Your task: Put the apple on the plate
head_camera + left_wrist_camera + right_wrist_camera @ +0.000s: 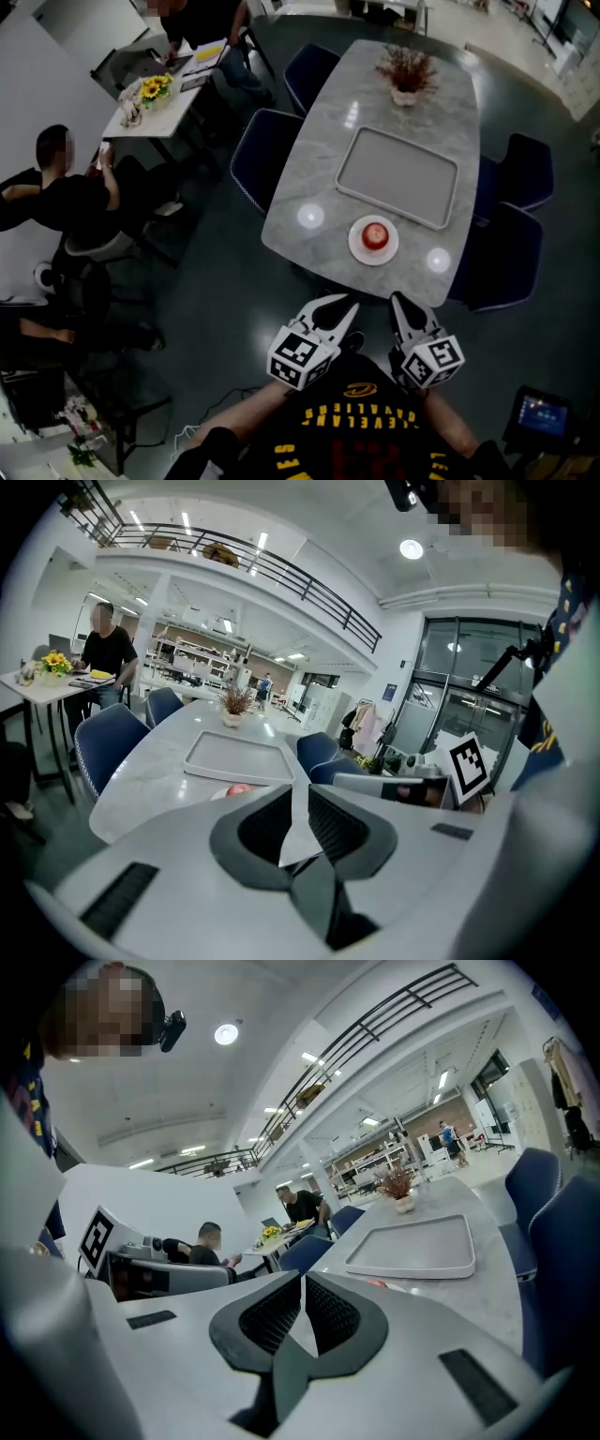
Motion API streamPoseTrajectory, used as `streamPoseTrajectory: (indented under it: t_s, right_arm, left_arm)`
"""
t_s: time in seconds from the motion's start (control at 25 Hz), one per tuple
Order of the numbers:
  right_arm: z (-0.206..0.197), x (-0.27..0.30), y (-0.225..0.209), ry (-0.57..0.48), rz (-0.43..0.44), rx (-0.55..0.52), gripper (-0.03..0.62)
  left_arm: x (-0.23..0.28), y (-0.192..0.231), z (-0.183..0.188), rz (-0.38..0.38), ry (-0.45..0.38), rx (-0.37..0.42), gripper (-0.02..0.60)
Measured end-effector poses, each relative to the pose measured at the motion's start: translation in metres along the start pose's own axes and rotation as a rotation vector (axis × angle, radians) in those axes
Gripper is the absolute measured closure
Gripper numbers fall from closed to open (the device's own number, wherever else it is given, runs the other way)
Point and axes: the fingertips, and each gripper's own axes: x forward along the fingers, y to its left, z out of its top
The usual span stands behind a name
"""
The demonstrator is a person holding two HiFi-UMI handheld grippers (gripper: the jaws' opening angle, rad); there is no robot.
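Yellow lettering on the person's shirt (361, 441) reads, upside down, CLEVELAND. The apple (375, 234) sits on the plate (356, 248) by the near edge of the table (319, 159), the tray (398, 173) just beyond at 12 o'clock; bare floor (253, 300) separates that edge from both grippers. The left gripper (339, 305) and right gripper (405, 305) hover at the plate's 6 o'clock, tipped slightly down; the left's jaws stand slightly apart, empty; the right's are pinched together on nothing.

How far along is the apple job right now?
It looks done: the apple sits on the plate on the table. Nothing is in hand; the left gripper and right gripper hang empty, short of the table. Nothing appears left.
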Motion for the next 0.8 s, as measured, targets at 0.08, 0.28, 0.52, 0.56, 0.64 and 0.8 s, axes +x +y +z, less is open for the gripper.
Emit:
streamPoseTrajectory:
  t_s: [0.08, 0.28, 0.52, 0.56, 0.64, 0.8]
  right_arm:
    - [0.004, 0.007, -0.004, -0.001, -0.029, 0.005, 0.588]
    - [0.017, 0.029, -0.019, -0.008, -0.085, 0.013, 0.588]
    - [0.023, 0.053, -0.028, -0.011, -0.196, 0.029, 0.588]
    - [0.025, 0.056, -0.03, -0.014, -0.214, 0.033, 0.588]
    - [0.027, 0.066, -0.031, -0.018, -0.242, 0.041, 0.588]
    - [0.028, 0.078, -0.034, -0.023, -0.285, 0.059, 0.588]
  left_arm:
    - [0.007, 0.009, 0.001, -0.025, 0.007, -0.003, 0.525]
    - [0.028, 0.031, 0.017, -0.075, 0.017, -0.01, 0.525]
    - [0.051, 0.06, 0.033, -0.183, 0.053, -0.015, 0.525]
    - [0.055, 0.065, 0.036, -0.199, 0.058, -0.013, 0.525]
    - [0.061, 0.075, 0.04, -0.226, 0.069, -0.011, 0.525]
    - [0.073, 0.09, 0.042, -0.266, 0.104, -0.011, 0.525]
